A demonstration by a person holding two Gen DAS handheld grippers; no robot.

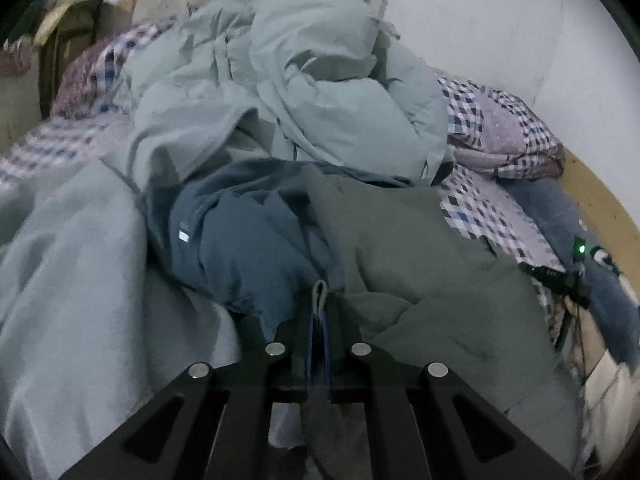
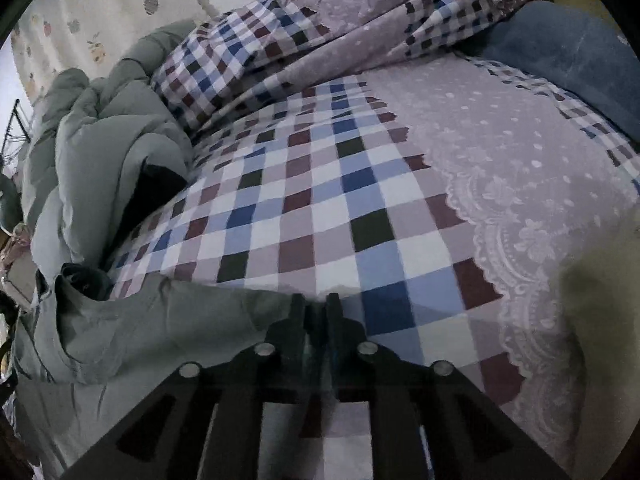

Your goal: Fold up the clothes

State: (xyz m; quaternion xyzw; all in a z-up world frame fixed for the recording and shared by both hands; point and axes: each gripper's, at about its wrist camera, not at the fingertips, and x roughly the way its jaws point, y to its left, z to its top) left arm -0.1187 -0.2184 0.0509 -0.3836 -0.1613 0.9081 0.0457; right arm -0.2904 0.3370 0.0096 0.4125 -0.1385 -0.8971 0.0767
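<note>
Left wrist view: the left gripper [image 1: 320,300] is clenched on a doubled hem of the grey-green garment [image 1: 420,248], a sliver of cloth standing up between its closed jaws. The garment spreads ahead and to the right of this gripper, over the checked bedsheet [image 1: 476,216]; its long axis appears to run left to right, toward the bed's right edge. One blue garment [image 1: 248,240] lies crumpled just left of it, touching it, and one pale blue duvet [image 1: 312,80] is heaped behind both.

Right wrist view: the right gripper [image 2: 316,312] is likewise closed, apparently pinching a thin dark edge of the same garment, whose cloth [image 2: 152,312] trails away to its left; the pinch itself is dim and hard to confirm. Bare checked sheet lies straight ahead, with one blue cloth [image 2: 568,60] near the bed's far right corner.

Count: two grippers, one garment held between them. Judged from this, the garment hangs as a span between the hands, ready to be laid or folded onto the open sheet.
</note>
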